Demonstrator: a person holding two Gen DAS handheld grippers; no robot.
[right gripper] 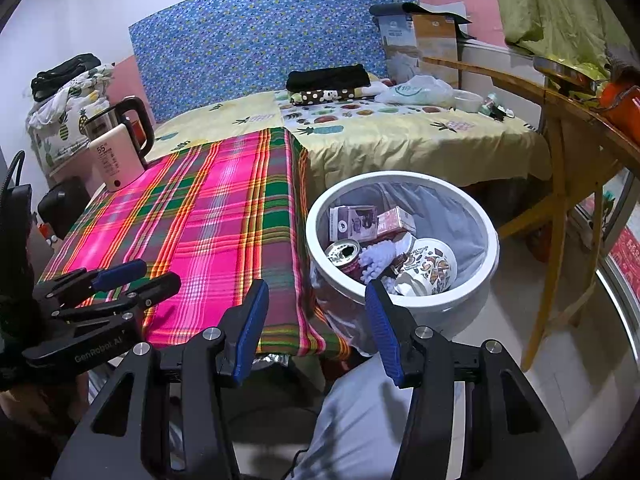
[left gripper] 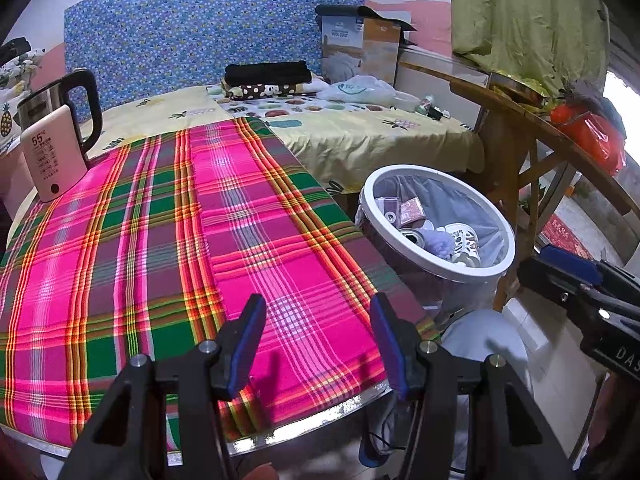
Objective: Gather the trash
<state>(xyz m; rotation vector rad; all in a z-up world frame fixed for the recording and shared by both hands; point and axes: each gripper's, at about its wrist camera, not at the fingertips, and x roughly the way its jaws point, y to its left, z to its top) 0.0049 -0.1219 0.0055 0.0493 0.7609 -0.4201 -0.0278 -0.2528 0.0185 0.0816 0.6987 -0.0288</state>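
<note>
A white round trash bin [left gripper: 447, 271] with a clear liner stands on the floor at the table's right edge. Inside it lie a drink can [right gripper: 343, 250], two small cartons [right gripper: 352, 222], a patterned paper cup [right gripper: 434, 266] and a lilac fluffy piece [right gripper: 380, 258]. My left gripper [left gripper: 318, 340] hovers open over the pink plaid tablecloth [left gripper: 160, 240], nothing between its blue pads. My right gripper [right gripper: 316, 316] is open and empty too, at the table's near corner, its right finger in front of the bin's near rim [right gripper: 440, 305]. Each gripper shows in the other's view, the right one [left gripper: 540, 268] and the left one [right gripper: 156, 274].
An electric kettle [left gripper: 52, 148] stands at the table's far left corner. Behind the table is a bed with a yellow sheet [right gripper: 400, 140], folded clothes and a plastic bag. A wooden table [right gripper: 560, 140] stands right of the bin. A person's knee [right gripper: 360, 400] is below the grippers.
</note>
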